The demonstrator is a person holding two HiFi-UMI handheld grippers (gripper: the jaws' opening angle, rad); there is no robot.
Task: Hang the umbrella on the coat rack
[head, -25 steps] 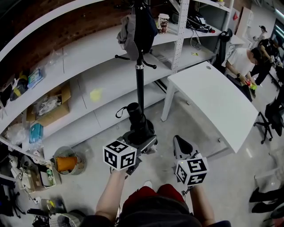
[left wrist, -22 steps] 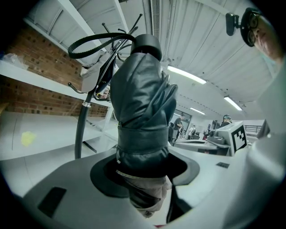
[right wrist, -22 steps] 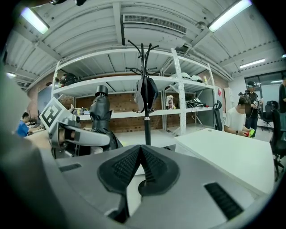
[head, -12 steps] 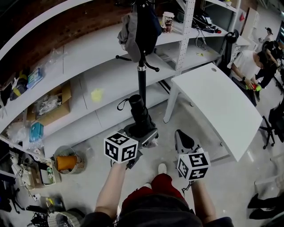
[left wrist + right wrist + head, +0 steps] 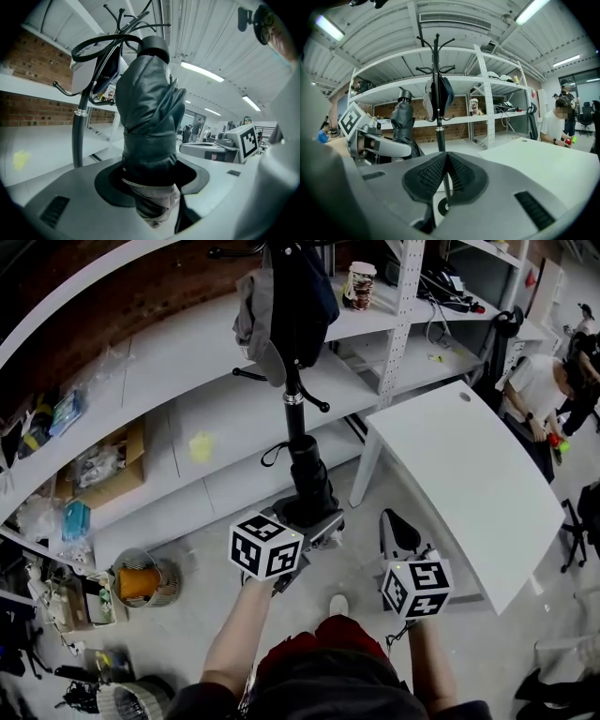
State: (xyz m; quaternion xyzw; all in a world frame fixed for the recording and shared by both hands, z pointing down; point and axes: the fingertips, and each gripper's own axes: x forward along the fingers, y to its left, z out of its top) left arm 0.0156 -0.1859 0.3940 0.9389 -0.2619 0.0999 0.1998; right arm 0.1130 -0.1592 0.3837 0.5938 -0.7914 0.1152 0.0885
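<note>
Centre frame, the left tool (image 5: 314, 521) clamps the folded umbrella (image 5: 307, 474) upright near the coat rack (image 5: 293, 401), the right tool (image 5: 398, 535) closed and empty; hanging clothes (image 5: 281, 306) could block its strap (image 5: 274, 454), dropping the umbrella.

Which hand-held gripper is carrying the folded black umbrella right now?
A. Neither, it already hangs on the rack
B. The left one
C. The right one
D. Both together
B: the left gripper view shows the umbrella clamped between the jaws of the left hand-held gripper, while the jaws of the right hand-held gripper are together with nothing in them.
</note>
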